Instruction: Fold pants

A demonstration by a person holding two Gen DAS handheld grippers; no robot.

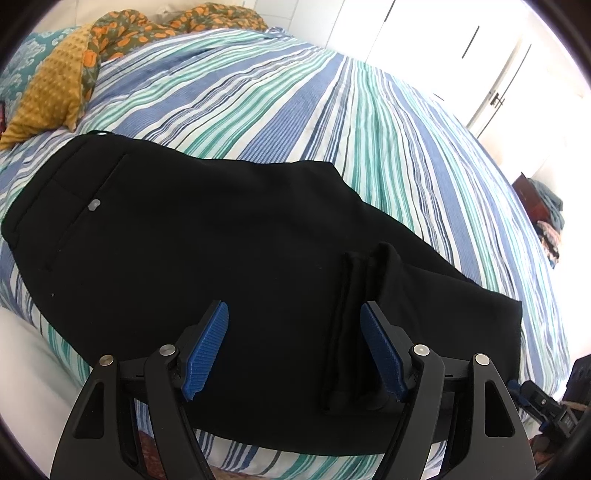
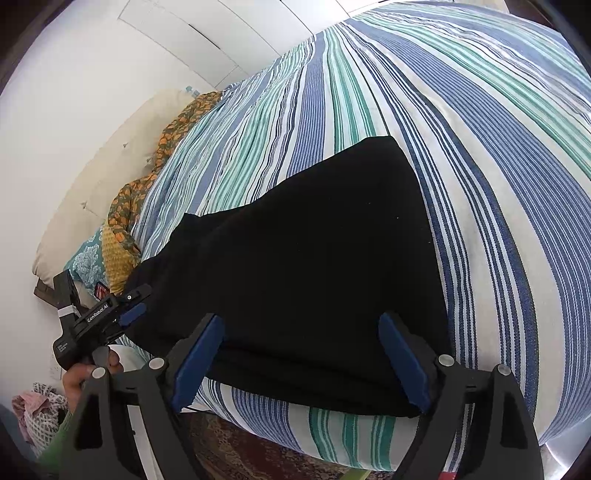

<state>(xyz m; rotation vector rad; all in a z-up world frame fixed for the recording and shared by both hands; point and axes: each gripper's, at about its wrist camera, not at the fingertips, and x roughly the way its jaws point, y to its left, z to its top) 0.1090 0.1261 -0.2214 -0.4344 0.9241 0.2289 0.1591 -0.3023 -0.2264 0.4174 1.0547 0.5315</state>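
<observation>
Black pants [image 1: 207,258] lie across the striped bed, waistband and a buttoned back pocket [image 1: 95,205] to the left. My left gripper [image 1: 294,308] hovers open over the near part of the pants. A raised fold of black cloth [image 1: 351,325] stands just inside its right pad [image 1: 380,354], and the left pad is clear of it. In the right wrist view the pants [image 2: 314,258] taper away from the bed's near edge. My right gripper [image 2: 301,318] stands open astride their near edge, pads not pressing. The left gripper [image 2: 122,314] shows at the left, held by a hand [image 2: 79,376].
The blue, green and white striped bedspread [image 1: 295,103] covers the bed. Yellow and teal pillows [image 1: 48,96] and an orange-flowered cloth [image 1: 147,29] lie at the head. White cupboard doors [image 1: 461,44] stand beyond. A patterned rug [image 2: 258,458] lies below the bed edge; clothes [image 2: 33,410] are piled on the floor.
</observation>
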